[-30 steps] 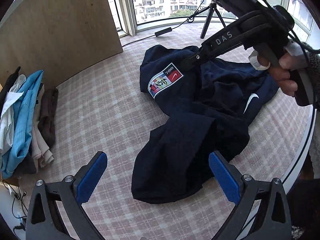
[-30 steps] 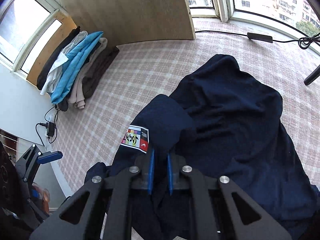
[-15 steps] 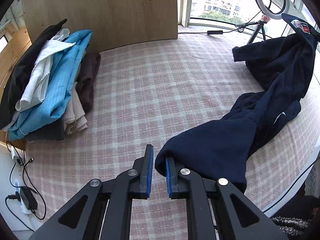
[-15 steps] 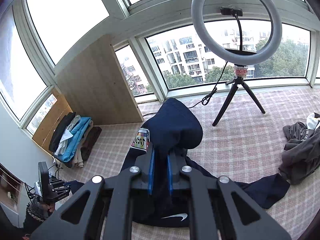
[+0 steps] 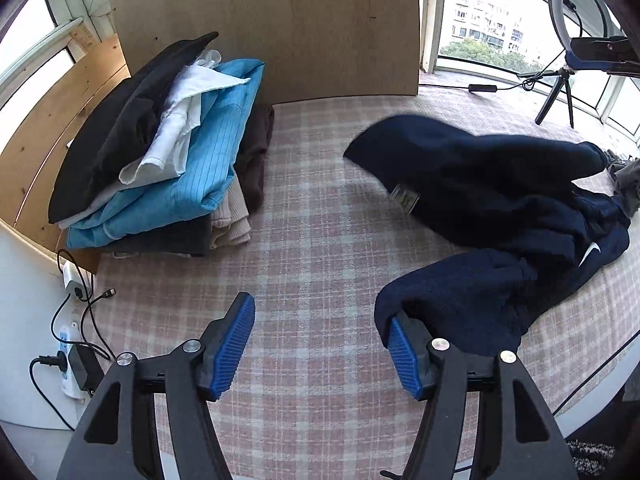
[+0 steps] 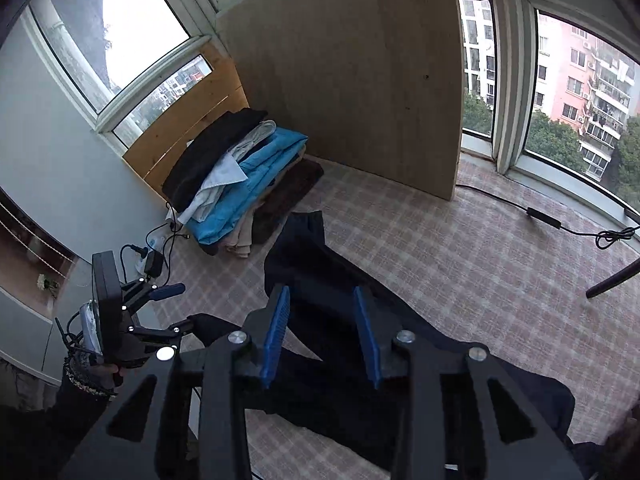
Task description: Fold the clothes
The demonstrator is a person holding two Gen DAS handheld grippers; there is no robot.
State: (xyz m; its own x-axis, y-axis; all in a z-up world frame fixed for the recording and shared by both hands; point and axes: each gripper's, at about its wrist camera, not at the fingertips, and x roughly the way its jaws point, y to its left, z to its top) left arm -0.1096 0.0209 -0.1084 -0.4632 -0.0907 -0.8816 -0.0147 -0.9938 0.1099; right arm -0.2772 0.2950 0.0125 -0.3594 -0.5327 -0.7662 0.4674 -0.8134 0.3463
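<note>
A navy garment (image 5: 500, 200) with a white swoosh and a small label lies crumpled on the pink checked surface (image 5: 320, 200), right of centre in the left wrist view. My left gripper (image 5: 320, 344) hangs over the near part of the surface with its jaws opening. One end of the garment rests against the right pad (image 5: 404, 352), unpinched. In the right wrist view my right gripper (image 6: 322, 328) is above the navy garment (image 6: 320, 272), its jaws opening and the cloth loose below the gap. The left gripper (image 6: 180, 308) shows at the left, held by a hand.
A stack of folded clothes (image 5: 168, 152), with black, white and blue pieces on top, sits against a wooden board (image 5: 280, 20) at the back left. A power strip and cables (image 5: 72, 344) hang off the left edge. A ring light on a tripod (image 5: 568, 40) and a grey garment (image 5: 628, 184) are at the right.
Both grippers were shut on the navy garment, the right one holding it up high. Now both have opened and the garment has dropped onto the surface. The right gripper has tipped downward.
</note>
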